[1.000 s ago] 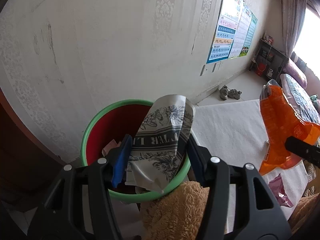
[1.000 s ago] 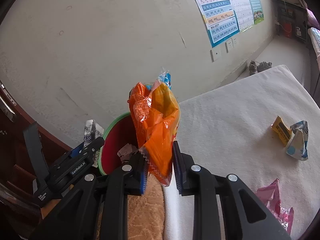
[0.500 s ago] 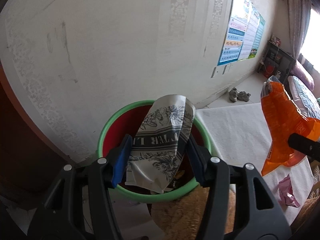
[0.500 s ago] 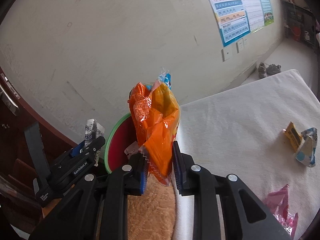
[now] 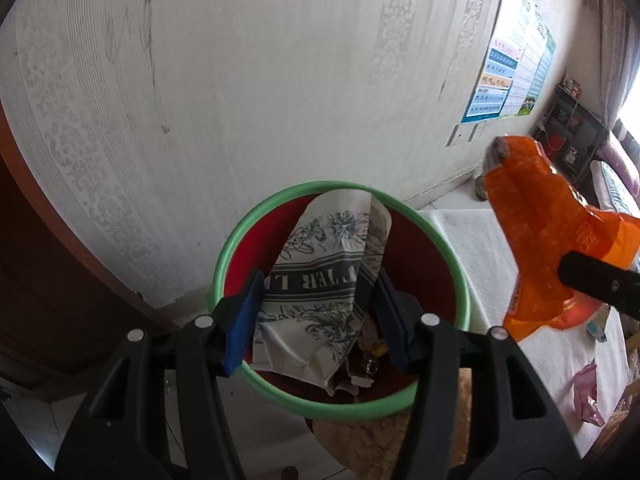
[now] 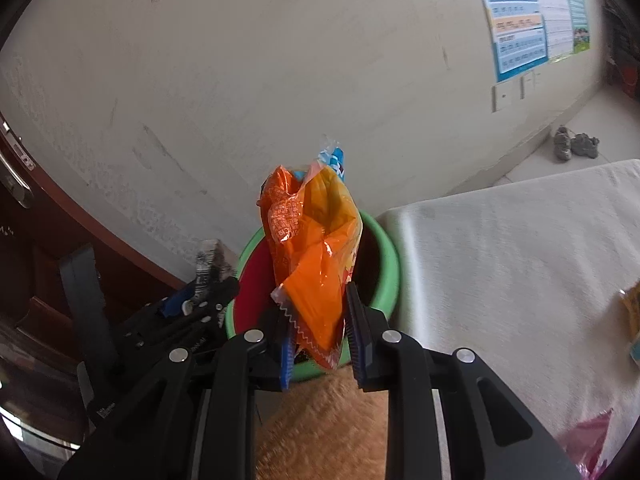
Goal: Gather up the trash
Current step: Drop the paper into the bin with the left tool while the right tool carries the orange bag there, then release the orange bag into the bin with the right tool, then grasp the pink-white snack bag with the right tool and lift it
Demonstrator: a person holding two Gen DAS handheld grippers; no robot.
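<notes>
Wall behind; both claws (image 5: 316,316) (image 6: 318,334) tilted over bin (image 5: 240,232).

You get bright daylight from the window (image 5: 630,92) at right; fisheye corners go black, and the wall (image 5: 280,80) bows.

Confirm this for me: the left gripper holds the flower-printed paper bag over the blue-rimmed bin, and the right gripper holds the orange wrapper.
One detail is wrong: the bin has a green rim, not blue, as the left wrist view shows. The rest stands: the left gripper holds the flower-printed paper bag over it, and the right gripper holds the orange wrapper.
</notes>
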